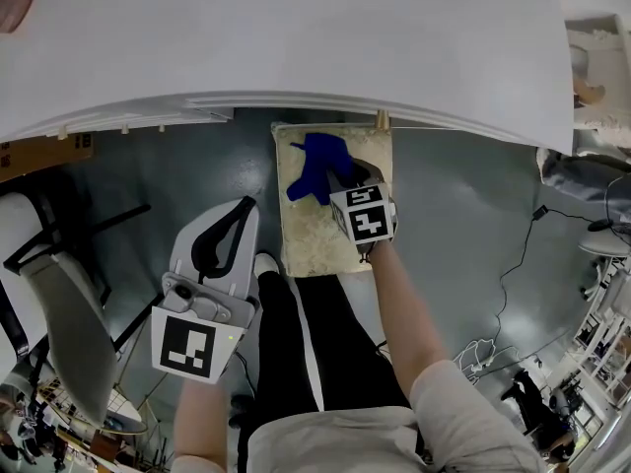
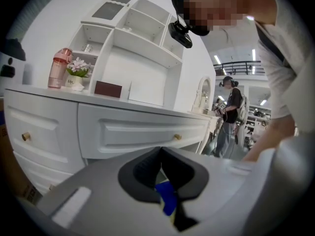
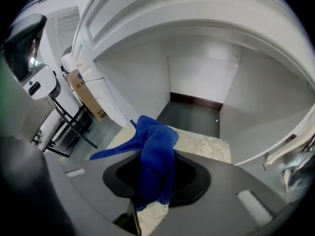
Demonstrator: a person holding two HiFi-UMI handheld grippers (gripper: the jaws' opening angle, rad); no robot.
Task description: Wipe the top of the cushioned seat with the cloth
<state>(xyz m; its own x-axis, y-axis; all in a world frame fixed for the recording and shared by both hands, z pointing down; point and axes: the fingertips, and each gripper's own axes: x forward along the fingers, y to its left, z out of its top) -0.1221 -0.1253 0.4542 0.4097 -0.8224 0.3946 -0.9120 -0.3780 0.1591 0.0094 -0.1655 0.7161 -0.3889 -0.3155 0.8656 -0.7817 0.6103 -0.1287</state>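
The cushioned seat [image 1: 304,227] has a cream patterned top and stands on the floor in front of the white dresser. My right gripper [image 1: 338,181] is over its far half, shut on the blue cloth [image 1: 317,166], which spreads onto the cushion. In the right gripper view the blue cloth [image 3: 155,154] hangs bunched between the jaws of my right gripper [image 3: 154,170], above the seat [image 3: 206,146]. My left gripper [image 1: 245,207] hangs over the floor left of the seat, its black fingers meeting at the tips around nothing. In the left gripper view my left gripper [image 2: 160,151] points at the dresser.
The white dresser [image 1: 296,37] overhangs the seat's far edge; its drawer fronts [image 2: 138,129] face my left gripper. A chair [image 1: 59,294] and a cardboard box [image 1: 44,154] are at left, cables [image 1: 503,294] on the floor at right. Another person [image 2: 229,112] stands farther off.
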